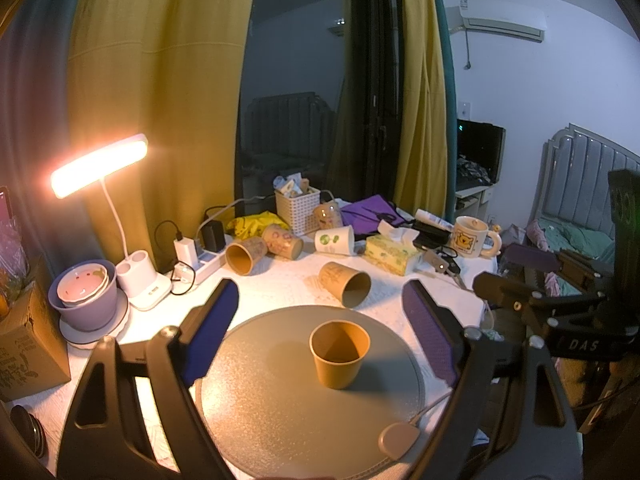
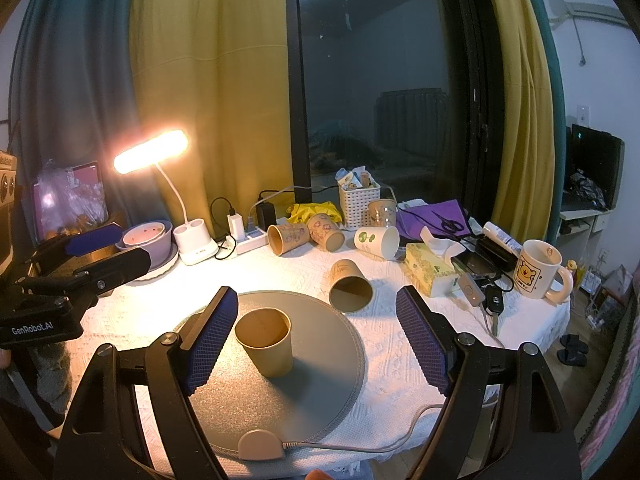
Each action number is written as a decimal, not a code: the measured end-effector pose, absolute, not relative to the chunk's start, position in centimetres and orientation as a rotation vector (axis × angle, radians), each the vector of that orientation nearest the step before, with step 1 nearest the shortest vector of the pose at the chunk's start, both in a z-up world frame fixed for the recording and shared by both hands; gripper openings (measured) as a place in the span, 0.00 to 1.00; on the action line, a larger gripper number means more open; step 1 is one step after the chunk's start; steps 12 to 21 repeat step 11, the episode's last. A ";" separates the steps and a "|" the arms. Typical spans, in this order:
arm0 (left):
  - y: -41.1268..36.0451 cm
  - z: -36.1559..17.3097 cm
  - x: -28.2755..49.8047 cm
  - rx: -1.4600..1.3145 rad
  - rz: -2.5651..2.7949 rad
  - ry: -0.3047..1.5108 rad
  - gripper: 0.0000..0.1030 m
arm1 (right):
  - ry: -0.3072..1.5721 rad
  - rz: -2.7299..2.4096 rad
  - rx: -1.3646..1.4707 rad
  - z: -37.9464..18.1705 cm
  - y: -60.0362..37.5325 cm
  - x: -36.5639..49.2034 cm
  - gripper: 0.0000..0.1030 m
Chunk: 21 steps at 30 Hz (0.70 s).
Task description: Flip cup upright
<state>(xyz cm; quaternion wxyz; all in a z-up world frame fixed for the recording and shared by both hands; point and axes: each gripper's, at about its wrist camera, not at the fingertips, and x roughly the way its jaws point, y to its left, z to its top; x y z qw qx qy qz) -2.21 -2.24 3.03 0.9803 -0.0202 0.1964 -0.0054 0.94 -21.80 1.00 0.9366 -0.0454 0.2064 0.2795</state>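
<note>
A brown paper cup [image 1: 339,354] stands upright on the round grey mat [image 1: 280,420]; it also shows in the right wrist view [image 2: 267,342] on the mat [image 2: 312,380]. A second brown cup [image 1: 346,284] lies on its side just behind the mat, mouth toward me, also in the right wrist view [image 2: 349,286]. My left gripper [image 1: 320,312] is open and empty, above the upright cup. My right gripper [image 2: 316,312] is open and empty, the upright cup by its left finger [image 2: 210,336]. The left gripper shows at the left of the right wrist view [image 2: 96,256].
Several more cups lie at the back: two brown [image 2: 290,238] [image 2: 326,232] and a white one [image 2: 378,242]. A tissue box [image 2: 430,268], mug [image 2: 538,274], keys [image 2: 494,304], white basket [image 2: 358,200], lit desk lamp [image 2: 152,152], power strip [image 2: 250,240] and purple bowls [image 2: 146,236] ring the table.
</note>
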 end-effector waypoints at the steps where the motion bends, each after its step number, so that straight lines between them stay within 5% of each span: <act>1: -2.2 3.1 -2.2 -0.040 -0.011 0.396 0.83 | 0.422 0.571 -0.093 1.0 -21.8 0.9 0.82; 21: -2.5 3.0 -2.2 -0.039 -0.015 0.397 0.83 | 0.421 0.572 -0.092 1.0 -21.9 1.0 0.82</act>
